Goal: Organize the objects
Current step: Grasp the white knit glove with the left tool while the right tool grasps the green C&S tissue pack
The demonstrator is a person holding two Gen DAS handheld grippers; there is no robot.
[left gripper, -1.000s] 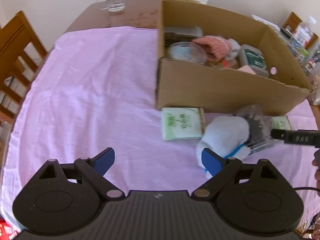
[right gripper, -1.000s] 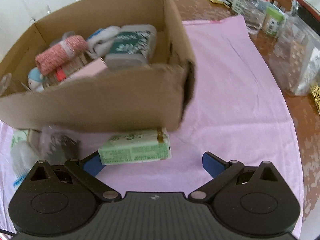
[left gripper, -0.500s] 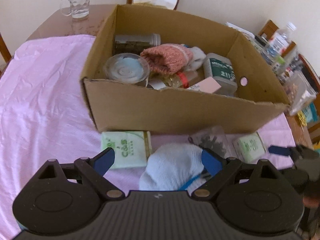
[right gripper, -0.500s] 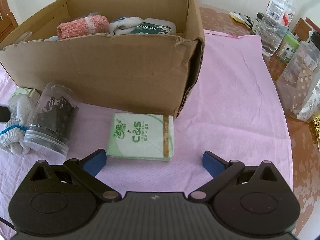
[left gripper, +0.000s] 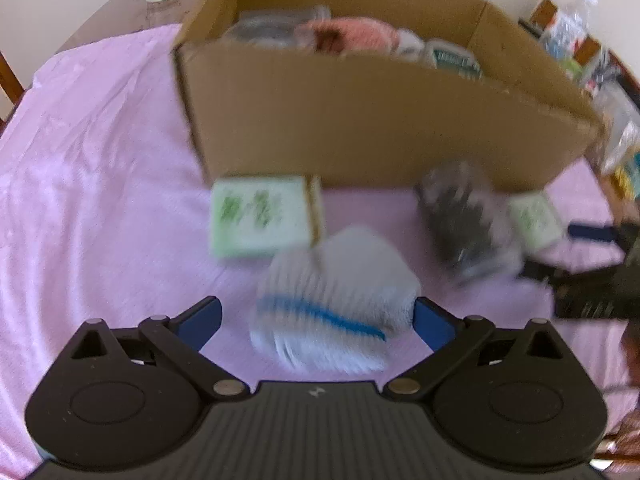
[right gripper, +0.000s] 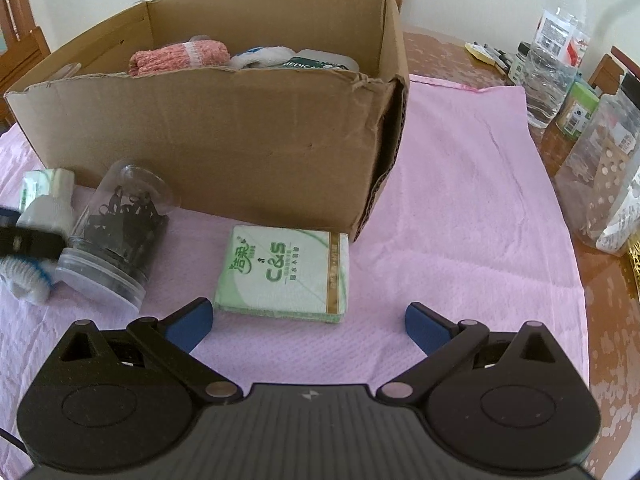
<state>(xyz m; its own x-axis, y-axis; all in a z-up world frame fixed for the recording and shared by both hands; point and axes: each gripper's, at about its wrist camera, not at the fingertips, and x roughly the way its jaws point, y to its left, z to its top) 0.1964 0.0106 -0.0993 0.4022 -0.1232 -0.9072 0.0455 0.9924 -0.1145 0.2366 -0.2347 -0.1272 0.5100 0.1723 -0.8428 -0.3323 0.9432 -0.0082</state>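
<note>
Since a second ago the left gripper (left gripper: 316, 316) has sunk toward the white sock roll (left gripper: 332, 300), its jaws just opening to full width with the roll between the blue pads but not yet pinched, while the right gripper (right gripper: 306, 320), also spread and empty, has levelled out over the tissue pack (right gripper: 284, 274) at its 12 o'clock. The cardboard box (right gripper: 224, 140) already holds several items, yet the roll, both tissue packs and the jar of hair ties (right gripper: 116, 236) remain outside on the pink cloth (right gripper: 460, 200). Open cloth lies at 3 o'clock of the box, bottles crowd the table's right edge.
</note>
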